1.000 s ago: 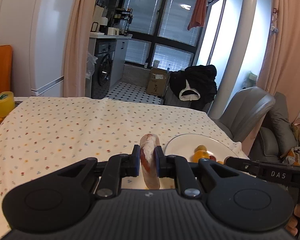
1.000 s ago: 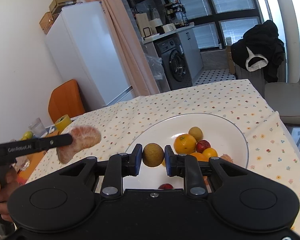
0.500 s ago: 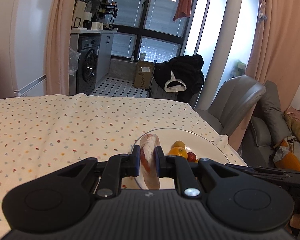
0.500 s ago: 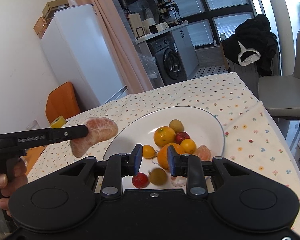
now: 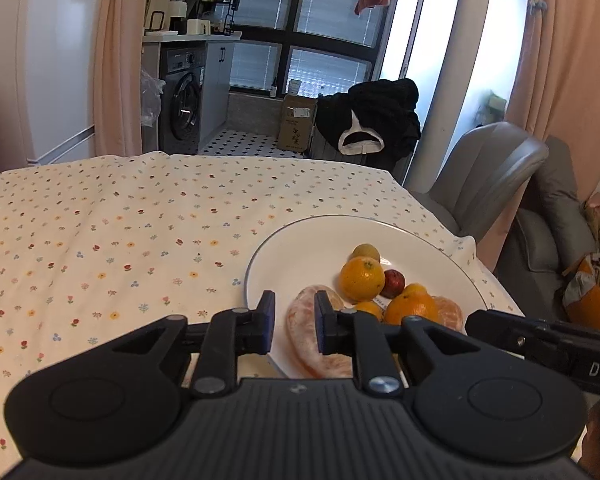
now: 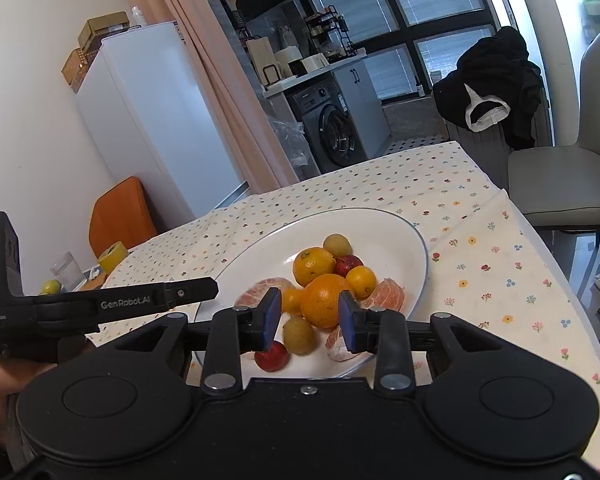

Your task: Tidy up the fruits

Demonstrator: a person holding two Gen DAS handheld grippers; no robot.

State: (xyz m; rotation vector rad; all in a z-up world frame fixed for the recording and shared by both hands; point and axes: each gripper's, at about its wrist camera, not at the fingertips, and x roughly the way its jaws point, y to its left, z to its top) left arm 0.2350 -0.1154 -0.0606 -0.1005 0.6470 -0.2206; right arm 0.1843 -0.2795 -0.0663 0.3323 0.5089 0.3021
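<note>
My left gripper (image 5: pixel 295 328) hangs over the near-left rim of the plate (image 5: pixel 296 240), fingers spread around the peeled pomelo segment (image 5: pixel 312 336), which now lies on the plate (contact with the right pad is hard to judge). To finish cleanly, I should lift straight up. My right gripper (image 6: pixel 309 320), fingers wide and empty, hovers above the large orange (image 6: pixel 322 300) mid-pile.

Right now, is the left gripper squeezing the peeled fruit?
No, the left gripper is open, and the peeled fruit lies on the plate.
</note>
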